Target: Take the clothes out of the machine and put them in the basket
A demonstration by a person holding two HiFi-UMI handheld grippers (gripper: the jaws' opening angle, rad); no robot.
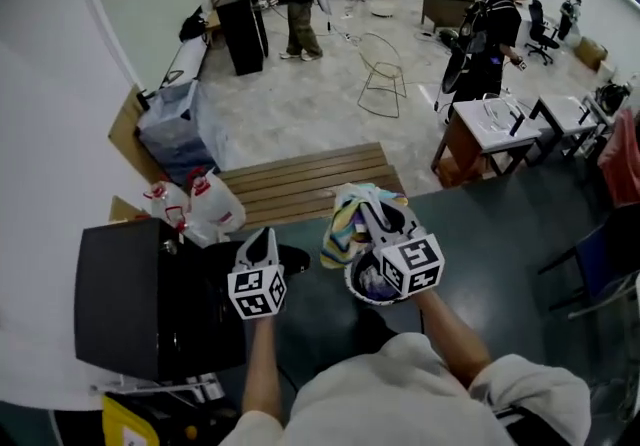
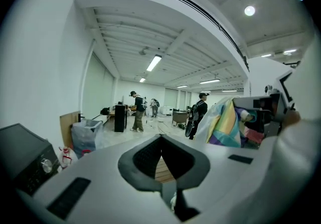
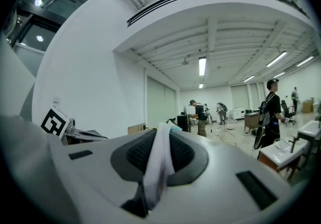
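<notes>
We log: right gripper [image 1: 375,217] jaws clamped on pastel striped cloth garment [image 1: 340,234] (pale fold between them) | left gripper [image 1: 265,239] jaws closed — empty | black box-shaped machine [image 1: 140,304] beside it.

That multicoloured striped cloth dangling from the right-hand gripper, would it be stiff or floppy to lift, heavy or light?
Probably floppy: the multicoloured striped cloth droops in folds from the right gripper. Likely light too, since one thin pinched fold between the shut jaws seems enough to carry it.

Pale floor [image 1: 300,109] carries a slatted wooden bench [image 1: 305,184] and, seemingly, white jugs [image 1: 190,206].
</notes>
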